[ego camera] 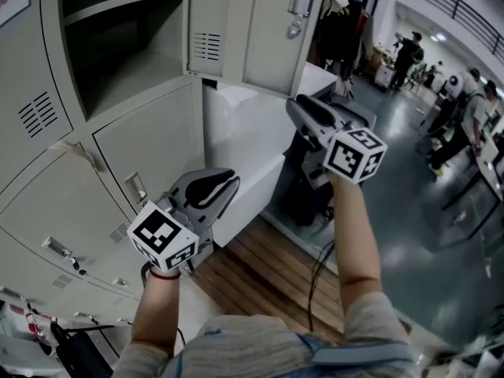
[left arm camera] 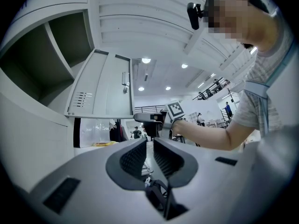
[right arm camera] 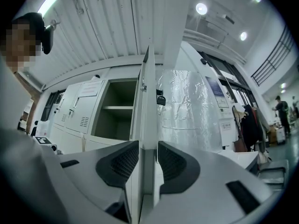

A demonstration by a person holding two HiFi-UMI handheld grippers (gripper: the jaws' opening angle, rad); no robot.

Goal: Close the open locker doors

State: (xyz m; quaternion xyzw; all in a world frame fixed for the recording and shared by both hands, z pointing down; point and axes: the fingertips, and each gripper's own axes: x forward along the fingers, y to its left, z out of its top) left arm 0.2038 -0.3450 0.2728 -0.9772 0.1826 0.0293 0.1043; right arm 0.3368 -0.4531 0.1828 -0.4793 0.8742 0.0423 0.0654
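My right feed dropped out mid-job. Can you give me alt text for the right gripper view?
The right gripper has its jaws closed on the edge of the open door, seen edge-on. Left of it is the open compartment with a shelf; on the right is plastic sheeting.

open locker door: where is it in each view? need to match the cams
Head view: open locker door at top centre, swung outward.
Left gripper view: left of centre, inner face and vents showing.
Right gripper view: dead centre, edge-on, clamped in the right hand-held gripper.
Shared landmark: the open compartment beside the door.
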